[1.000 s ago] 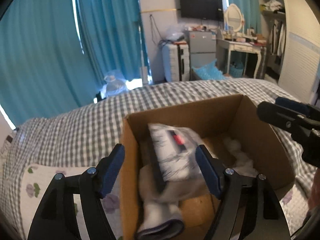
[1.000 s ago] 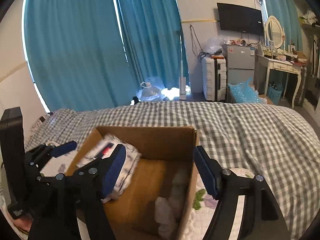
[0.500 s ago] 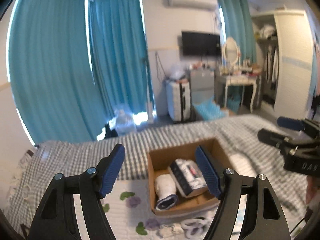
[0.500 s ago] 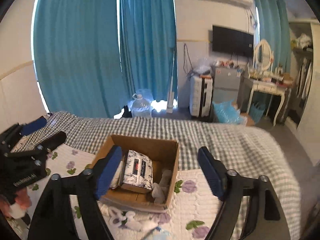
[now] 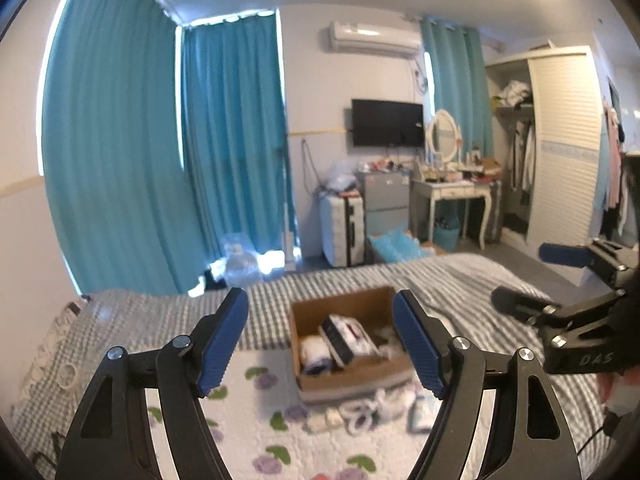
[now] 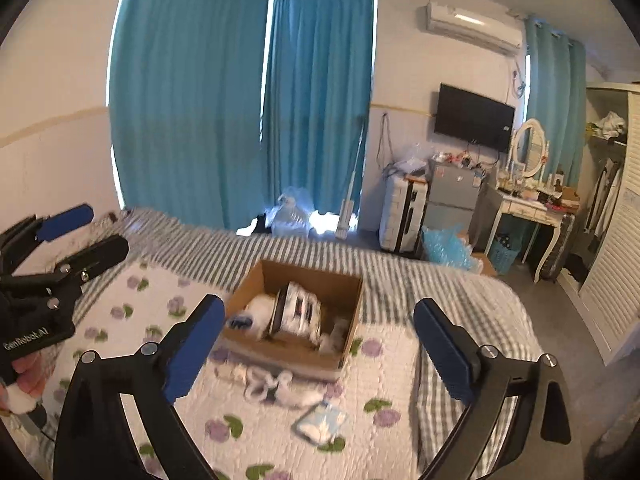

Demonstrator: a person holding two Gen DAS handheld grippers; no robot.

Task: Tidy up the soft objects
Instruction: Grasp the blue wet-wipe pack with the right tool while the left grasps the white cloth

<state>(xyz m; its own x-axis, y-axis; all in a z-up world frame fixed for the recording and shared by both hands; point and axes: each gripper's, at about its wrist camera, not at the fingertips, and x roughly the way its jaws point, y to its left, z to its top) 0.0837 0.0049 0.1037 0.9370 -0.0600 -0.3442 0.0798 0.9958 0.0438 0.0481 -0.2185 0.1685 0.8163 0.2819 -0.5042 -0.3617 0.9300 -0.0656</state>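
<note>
Legible text, two items only:
- "GenRobot.AI", white lettering on the black body of the left gripper (image 6: pixel 60 240), right wrist view
- "DAS", partial, faint lettering on the black body of the right gripper (image 5: pixel 532 280), left wrist view

Print on the pack in the cardboard box (image 6: pixel 340 360): too blurred to read

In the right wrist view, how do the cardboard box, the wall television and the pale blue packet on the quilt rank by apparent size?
1. Cardboard box, largest.
2. Wall television; it stands farther away, so its true size is unsure.
3. Pale blue packet, smallest.
</note>
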